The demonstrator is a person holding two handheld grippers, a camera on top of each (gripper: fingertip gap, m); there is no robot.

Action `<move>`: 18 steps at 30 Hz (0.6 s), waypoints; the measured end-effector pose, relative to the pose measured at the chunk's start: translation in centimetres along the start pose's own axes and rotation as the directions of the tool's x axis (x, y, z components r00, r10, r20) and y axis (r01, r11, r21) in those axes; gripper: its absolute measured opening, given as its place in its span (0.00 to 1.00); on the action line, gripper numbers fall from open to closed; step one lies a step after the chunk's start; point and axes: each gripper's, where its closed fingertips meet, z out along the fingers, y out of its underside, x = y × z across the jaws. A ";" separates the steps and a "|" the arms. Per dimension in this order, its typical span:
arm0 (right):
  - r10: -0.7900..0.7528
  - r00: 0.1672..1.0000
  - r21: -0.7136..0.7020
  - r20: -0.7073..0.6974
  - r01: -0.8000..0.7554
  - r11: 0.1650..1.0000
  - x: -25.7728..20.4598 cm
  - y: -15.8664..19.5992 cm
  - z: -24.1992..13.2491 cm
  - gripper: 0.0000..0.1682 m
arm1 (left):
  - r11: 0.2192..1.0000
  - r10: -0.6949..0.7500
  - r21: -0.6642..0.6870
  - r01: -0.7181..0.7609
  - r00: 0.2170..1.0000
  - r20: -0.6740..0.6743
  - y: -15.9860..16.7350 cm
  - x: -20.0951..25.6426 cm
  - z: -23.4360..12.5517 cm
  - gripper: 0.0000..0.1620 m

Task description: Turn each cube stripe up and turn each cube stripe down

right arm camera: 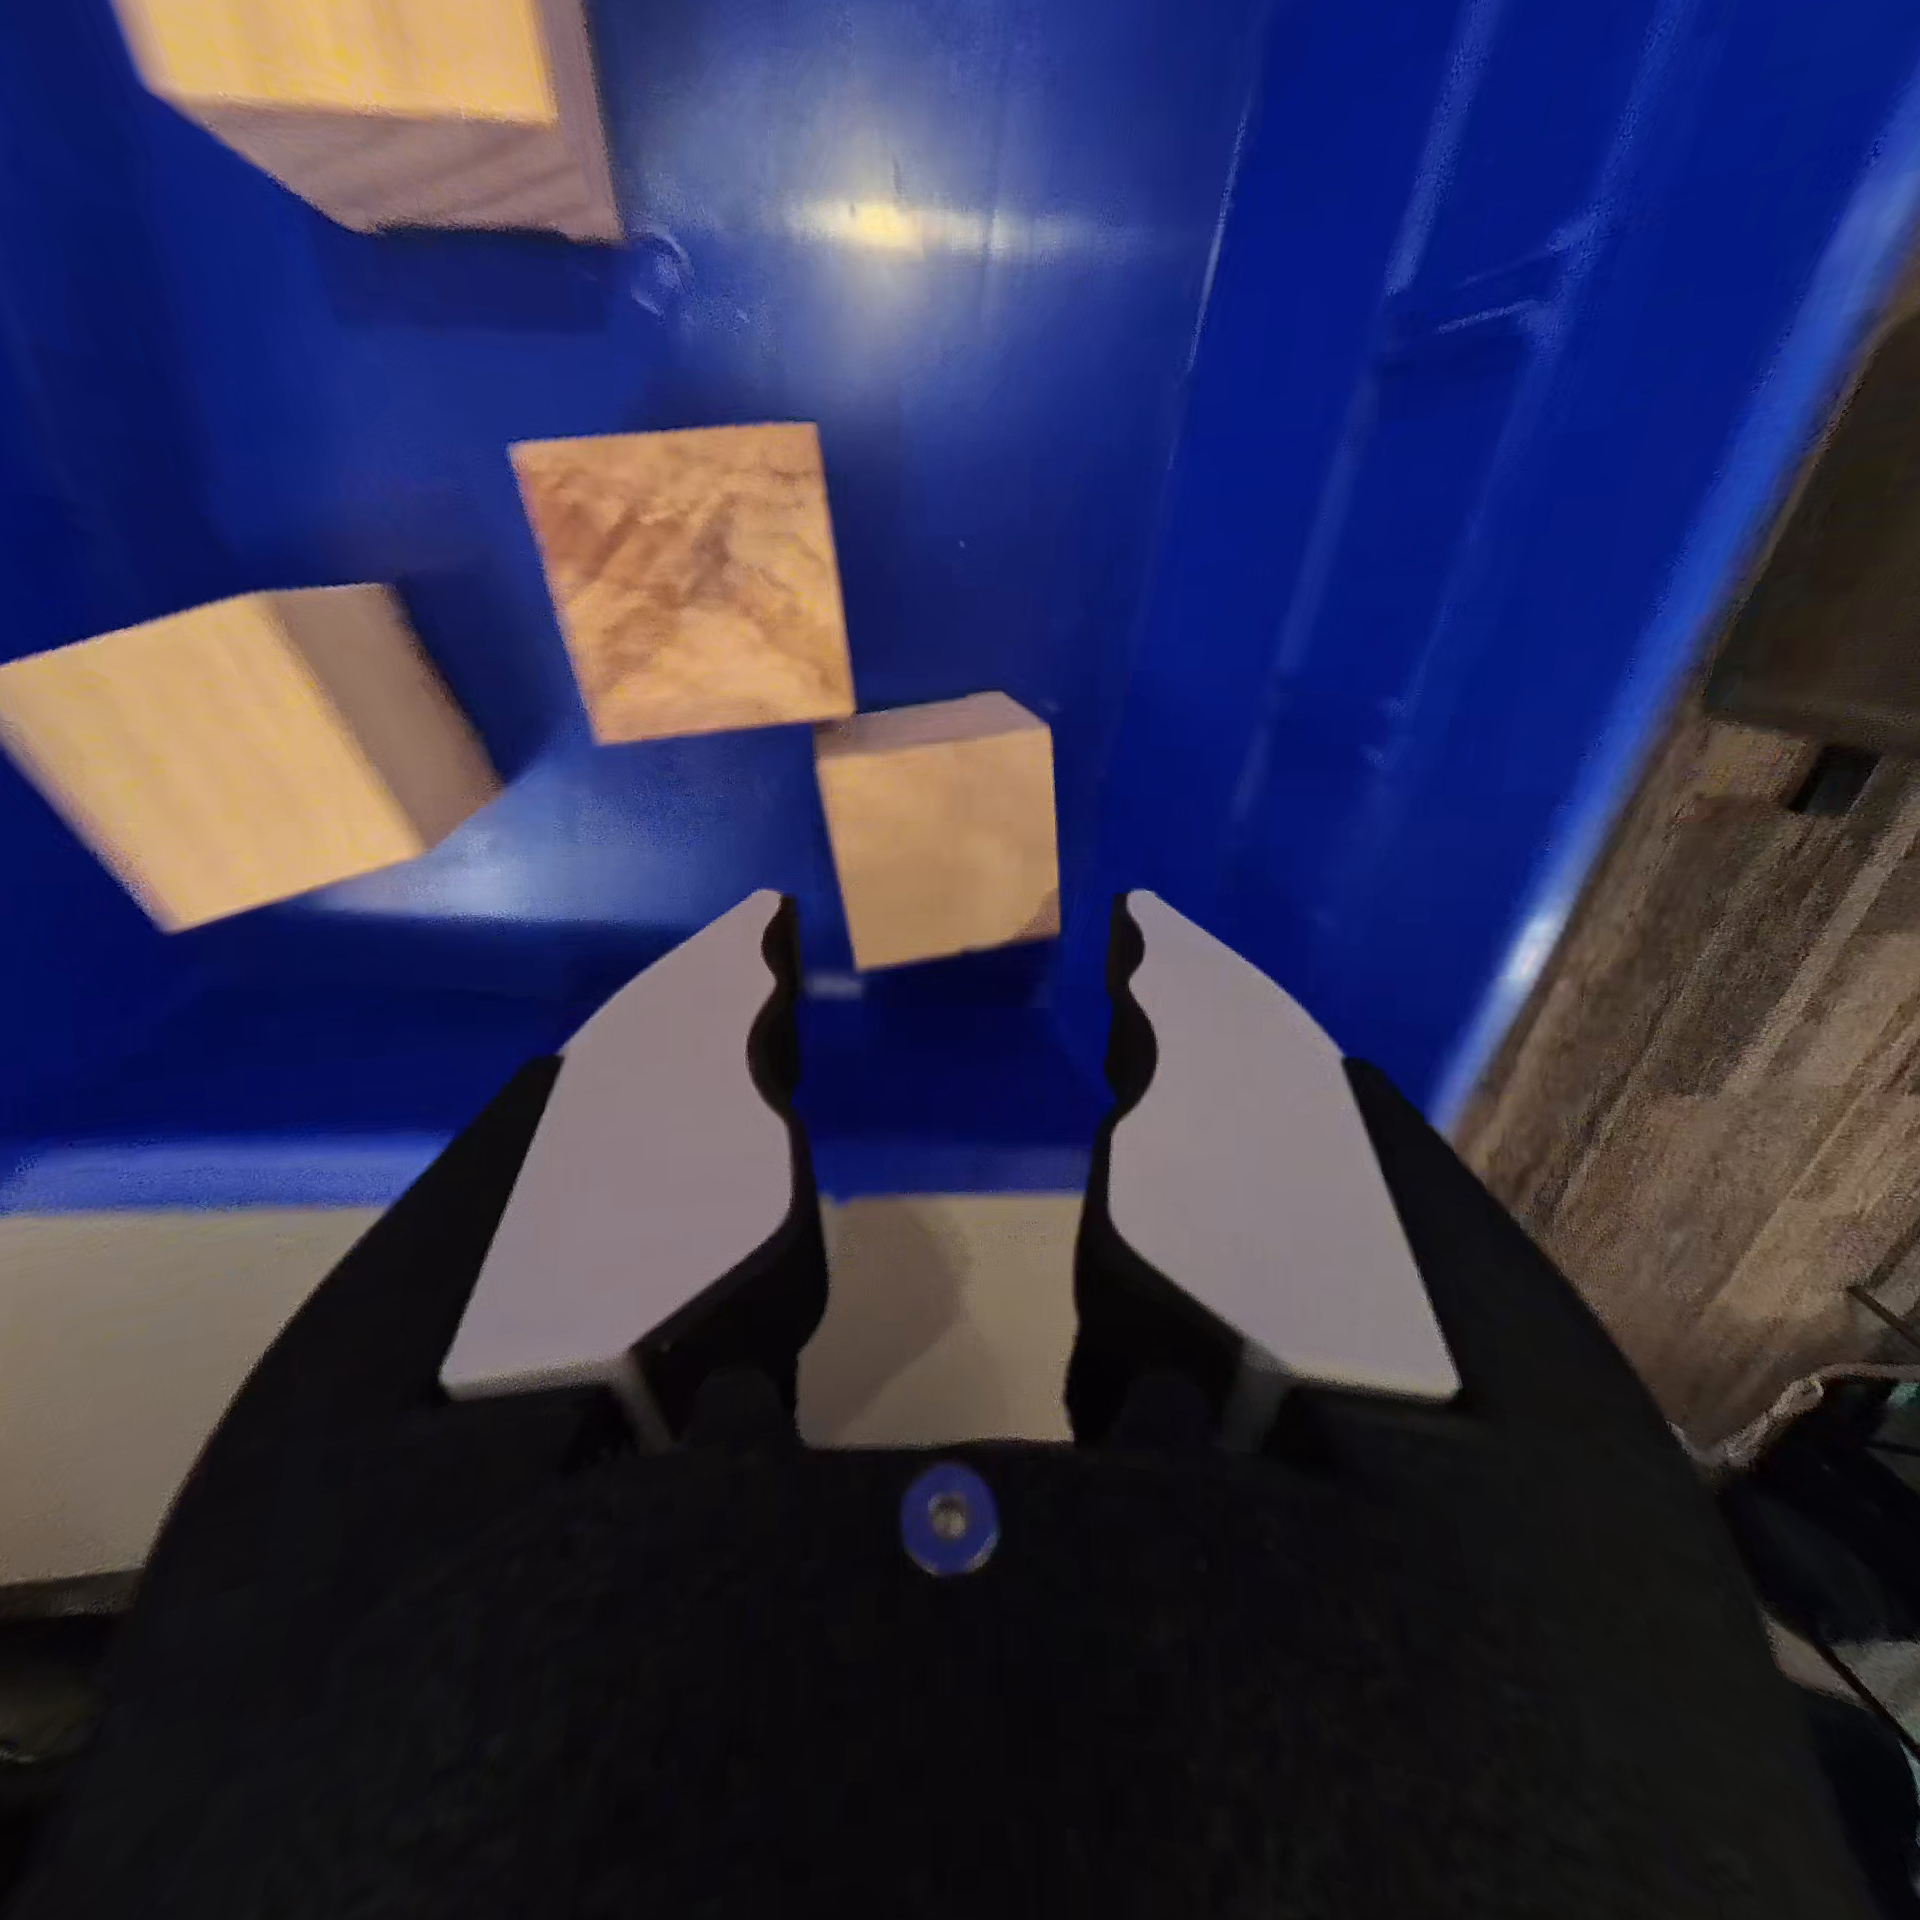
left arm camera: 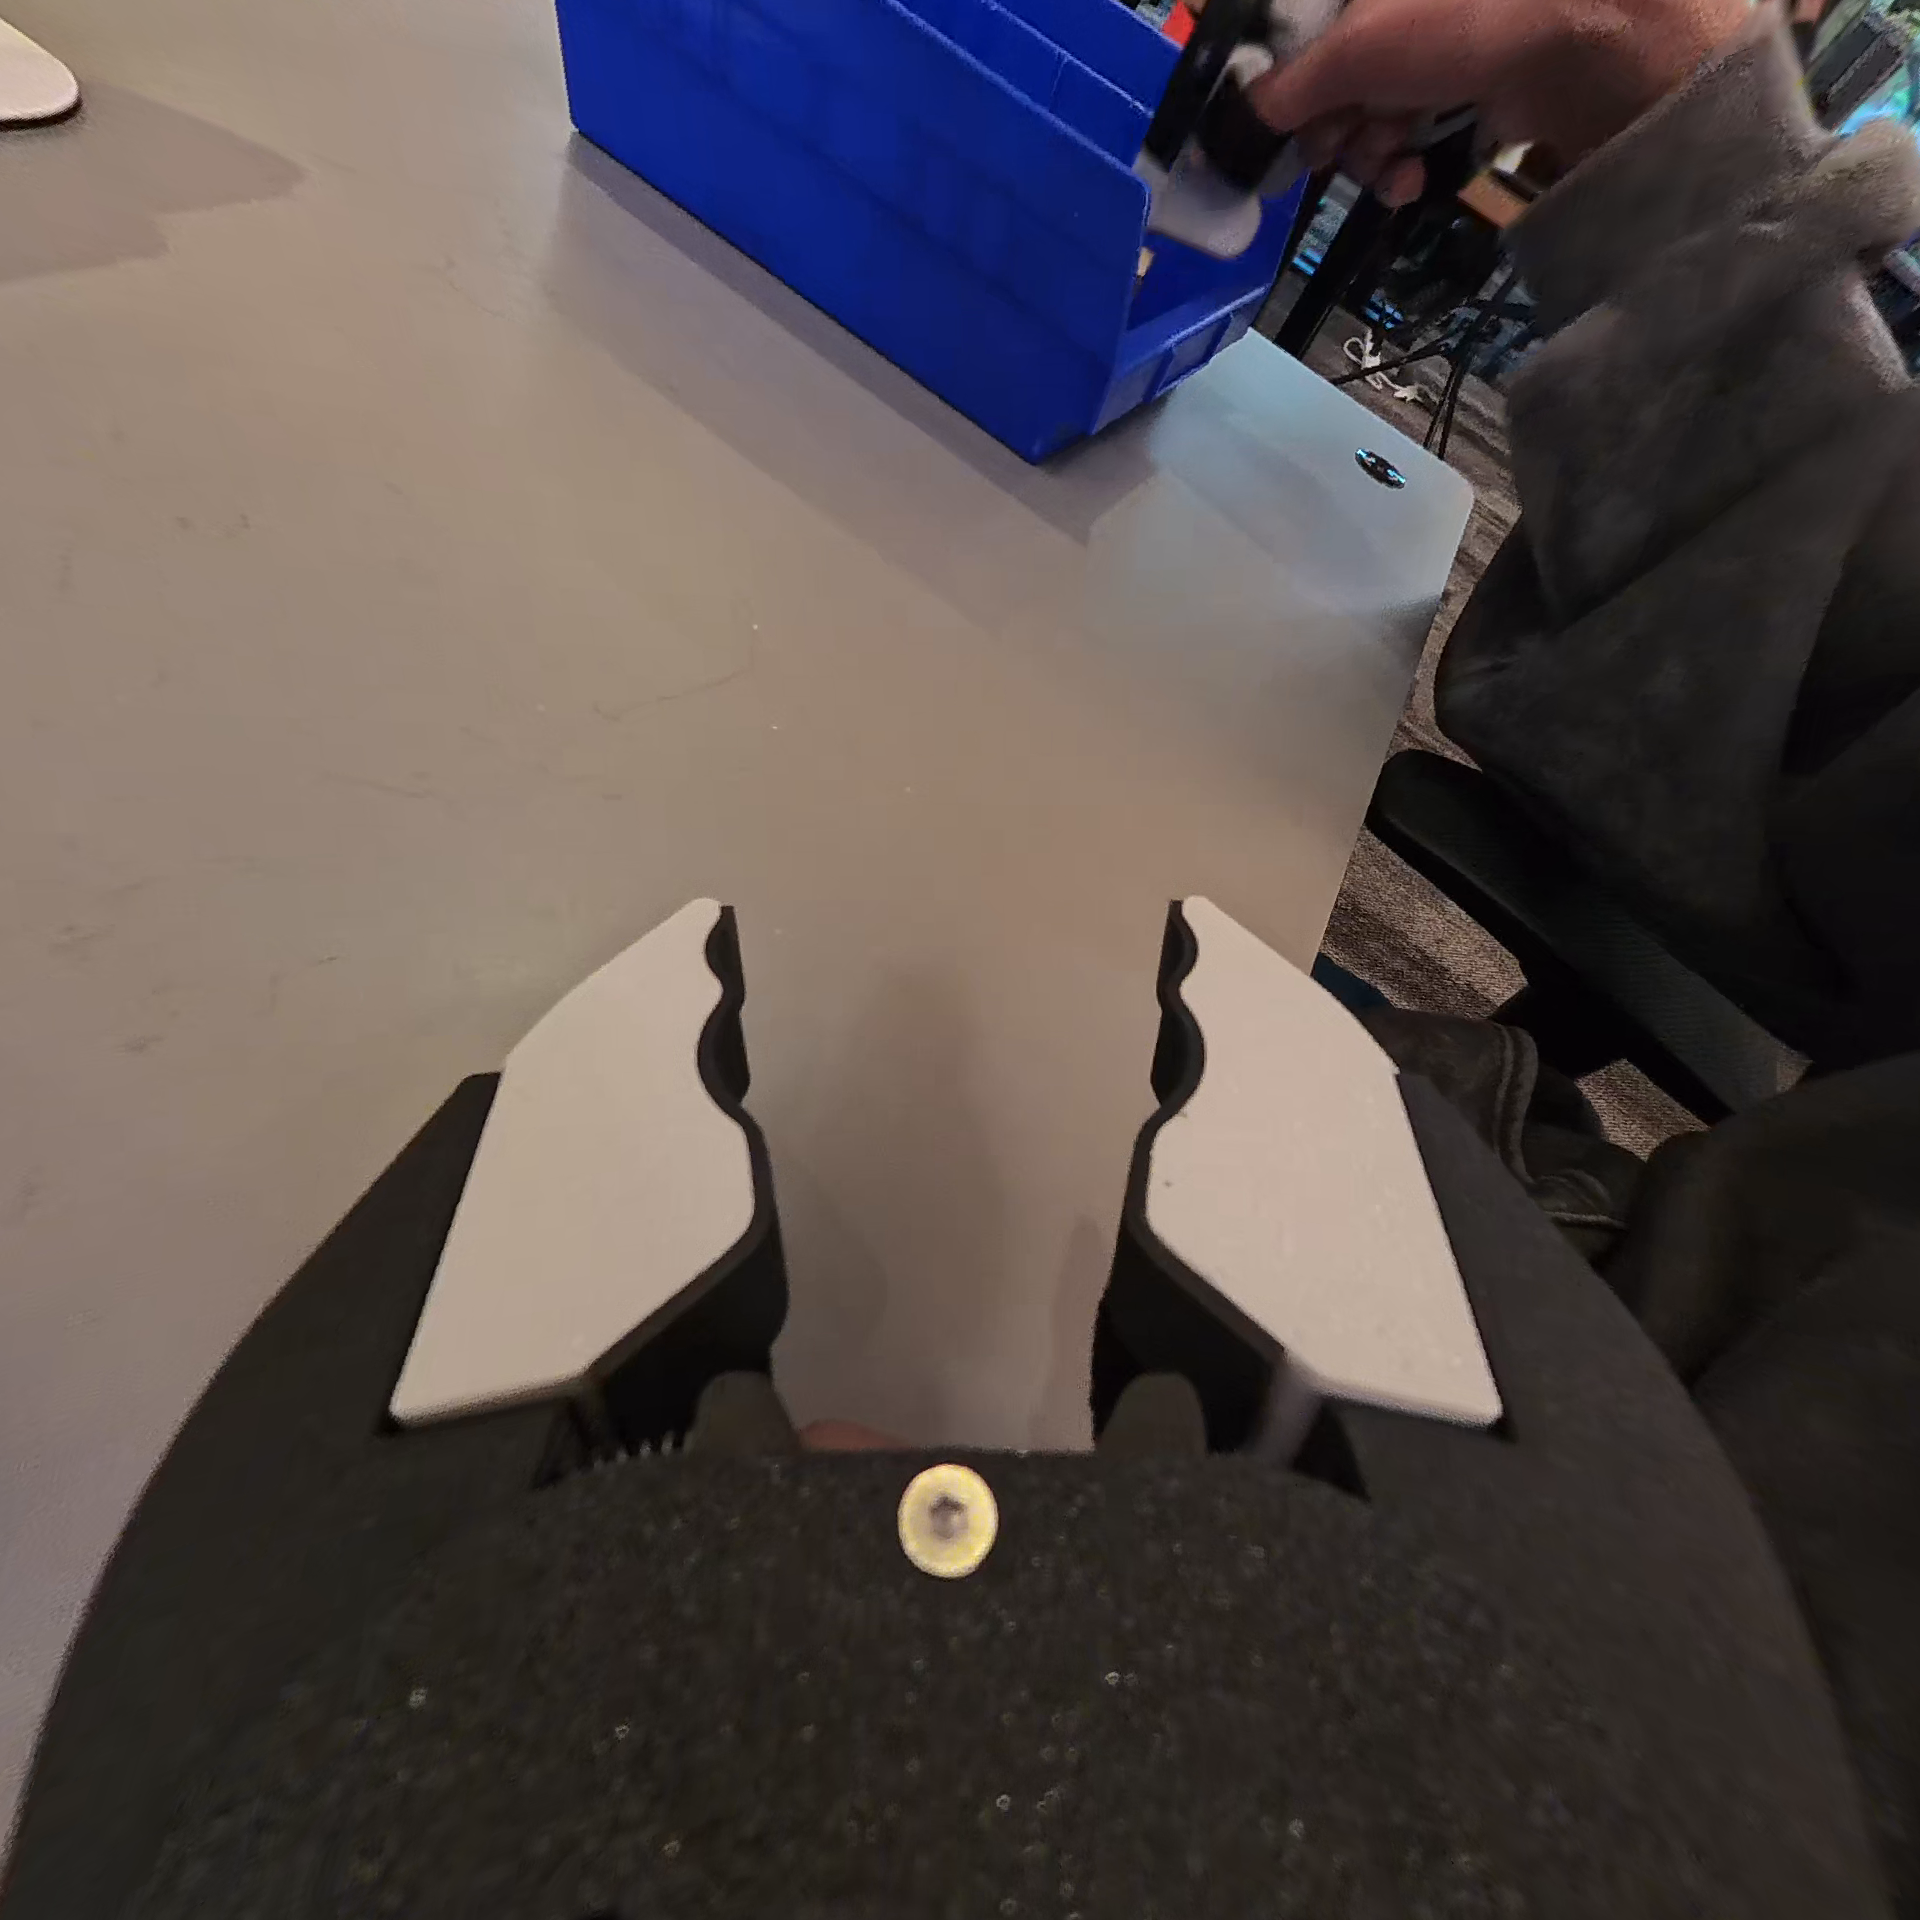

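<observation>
Cubes of pale wood, four of them, lie on the floor of the blue bin [right arm camera: 1195, 520] in my right wrist view. The nearest cube [right arm camera: 940, 831] sits just ahead of my right gripper [right arm camera: 954, 914], close to the bin's right wall. A second cube [right arm camera: 686, 577], with a darker, grainy top face, is just behind it, and the two look corner to corner, though I cannot tell if they touch. A third cube [right arm camera: 223, 748] lies off to the left, tilted to my view, and a fourth cube [right arm camera: 384, 104] is at the far end, cut by the frame edge. I see no stripe on any face that shows; the picture is blurred. My right gripper is spread wide with nothing between its fingers, poised over the bin's near rim.

From the left wrist view, my left gripper [left arm camera: 951, 909] is also spread wide and empty, above the bare grey desk [left arm camera: 416, 623], well apart from the bin [left arm camera: 883, 208], which stands near the desk's far right corner. A hand [left arm camera: 1455, 94] in a grey sleeve holds the other gripper over the bin.
</observation>
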 end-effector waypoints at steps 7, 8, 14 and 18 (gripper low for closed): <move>-0.417 0.852 0.848 0.316 -0.056 0.528 -16.1 -2.3 -18.2 0.29 | 0.999 -0.016 0.040 0.014 0.999 0.048 -0.8 -1.5 -0.8 0.46; -0.524 0.761 0.882 0.383 -0.135 0.451 -19.8 -1.2 -19.7 0.28 | 0.999 -0.022 0.040 0.020 0.998 0.052 -0.8 -1.7 -0.8 0.46; -0.681 0.406 0.792 0.610 -0.284 0.540 -33.5 4.5 -14.6 0.31 | 1.000 0.012 0.017 -0.014 0.996 0.088 -0.6 -2.3 -1.1 0.46; -0.702 0.347 0.782 0.622 -0.241 0.575 -35.5 5.6 -14.1 0.28 | 0.993 0.115 -0.026 -0.113 0.989 0.095 -1.2 -1.8 -3.2 0.45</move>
